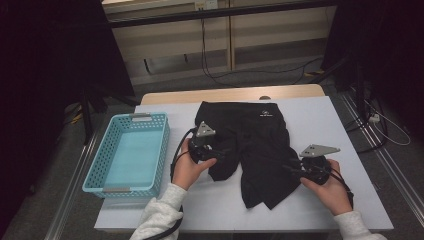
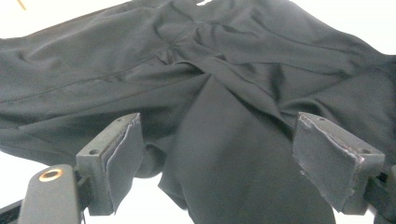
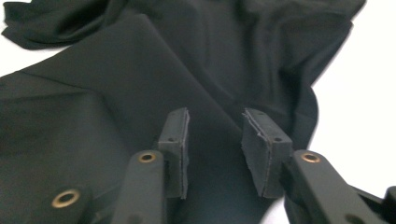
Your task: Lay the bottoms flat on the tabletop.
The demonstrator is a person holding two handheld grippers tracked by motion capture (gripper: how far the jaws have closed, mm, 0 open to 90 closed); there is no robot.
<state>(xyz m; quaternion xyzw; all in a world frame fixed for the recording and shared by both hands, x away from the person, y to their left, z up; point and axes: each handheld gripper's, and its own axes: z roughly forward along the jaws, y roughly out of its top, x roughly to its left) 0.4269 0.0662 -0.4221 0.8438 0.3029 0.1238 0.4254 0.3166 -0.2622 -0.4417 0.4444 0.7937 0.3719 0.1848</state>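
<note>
My left gripper (image 1: 218, 152) sits just left of centre in the high view, its jaws spread wide over the left leg of the black shorts (image 1: 252, 145); in the left gripper view (image 2: 217, 154) the two pads stand far apart with the dark fabric lying between and beyond them, nothing pinched. My right gripper (image 1: 295, 170) is at the lower right of centre, against the edge of the other leg. In the right gripper view (image 3: 215, 151) its jaws are partly apart, a narrower gap than the left, with cloth under them but not clamped. The shorts lie spread and rumpled on the white table cover (image 1: 320, 120) at the middle of the frame, waistband toward the top, a small white logo near it. A light blue basket (image 1: 105, 165) stands at the left, just beside my left hand (image 1: 187, 167).
</note>
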